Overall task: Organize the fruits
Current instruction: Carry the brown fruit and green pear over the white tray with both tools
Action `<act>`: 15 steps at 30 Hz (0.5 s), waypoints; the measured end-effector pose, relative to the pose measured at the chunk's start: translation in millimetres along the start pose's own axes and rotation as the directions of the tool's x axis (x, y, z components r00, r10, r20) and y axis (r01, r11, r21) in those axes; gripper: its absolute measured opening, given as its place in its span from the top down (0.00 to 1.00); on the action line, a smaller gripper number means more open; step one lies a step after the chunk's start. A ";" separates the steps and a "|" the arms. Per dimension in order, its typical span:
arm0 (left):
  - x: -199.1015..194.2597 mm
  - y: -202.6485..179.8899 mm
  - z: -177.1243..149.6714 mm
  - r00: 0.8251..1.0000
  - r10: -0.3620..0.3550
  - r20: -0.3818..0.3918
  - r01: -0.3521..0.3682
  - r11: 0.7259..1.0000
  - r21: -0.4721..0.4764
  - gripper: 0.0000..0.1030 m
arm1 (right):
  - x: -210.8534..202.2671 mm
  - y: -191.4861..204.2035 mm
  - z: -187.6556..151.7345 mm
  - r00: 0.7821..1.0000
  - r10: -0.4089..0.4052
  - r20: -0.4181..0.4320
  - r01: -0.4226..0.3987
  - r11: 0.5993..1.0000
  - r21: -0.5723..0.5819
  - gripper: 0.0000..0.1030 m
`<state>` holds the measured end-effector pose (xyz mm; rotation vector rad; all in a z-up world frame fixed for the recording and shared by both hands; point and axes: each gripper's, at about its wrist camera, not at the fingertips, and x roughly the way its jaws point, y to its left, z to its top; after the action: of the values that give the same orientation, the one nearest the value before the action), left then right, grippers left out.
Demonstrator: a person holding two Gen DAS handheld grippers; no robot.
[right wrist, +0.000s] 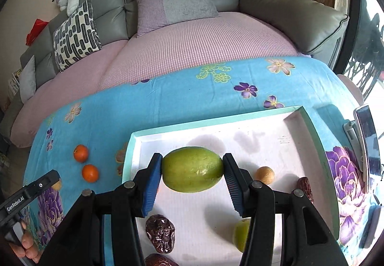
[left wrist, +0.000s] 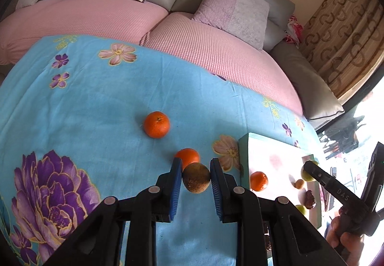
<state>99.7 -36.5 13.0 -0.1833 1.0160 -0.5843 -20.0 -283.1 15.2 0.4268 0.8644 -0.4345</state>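
Turquoise floral cloth is covering the table, and a white tray with a mint rim is sitting on it. Over the tray, the right gripper is clamping a green fruit end to end; smooth skin could be letting it slip and knock the small round fruit or wrinkled dates. The left gripper is pressing both pads on a brown kiwi over the cloth, just in front of two tangerines, which may roll if nudged.
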 end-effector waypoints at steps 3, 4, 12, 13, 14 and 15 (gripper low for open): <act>8.2 -32.1 -4.1 0.998 -0.056 -0.020 0.057 0.996 0.068 0.75 | -5.0 -25.9 3.5 0.999 -0.029 0.013 0.029 0.998 0.052 0.49; 11.5 -42.6 -6.2 0.997 -0.068 -0.028 0.071 0.993 0.092 0.75 | -6.7 -33.4 3.5 0.999 -0.038 0.016 0.037 0.997 0.067 0.49; 37.6 -109.4 -17.8 0.990 -0.116 -0.076 0.132 0.958 0.253 0.75 | -9.7 -74.6 4.1 0.997 -0.077 0.015 0.074 0.985 0.156 0.49; 41.0 -115.5 -18.2 0.990 -0.116 -0.079 0.133 0.954 0.270 0.75 | -9.3 -78.2 3.8 0.997 -0.078 0.015 0.074 0.984 0.164 0.49; 44.8 -120.8 -18.3 0.990 -0.119 -0.082 0.137 0.949 0.282 0.75 | -8.8 -81.5 3.9 0.997 -0.079 0.014 0.076 0.983 0.169 0.49; 48.0 -125.2 -18.6 0.989 -0.124 -0.086 0.143 0.946 0.290 0.75 | -8.5 -85.4 3.9 0.997 -0.082 0.013 0.078 0.982 0.174 0.49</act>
<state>55.9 -164.5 18.3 0.0332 0.9721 -0.8636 -67.3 -354.5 8.8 0.5479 0.8289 -0.5903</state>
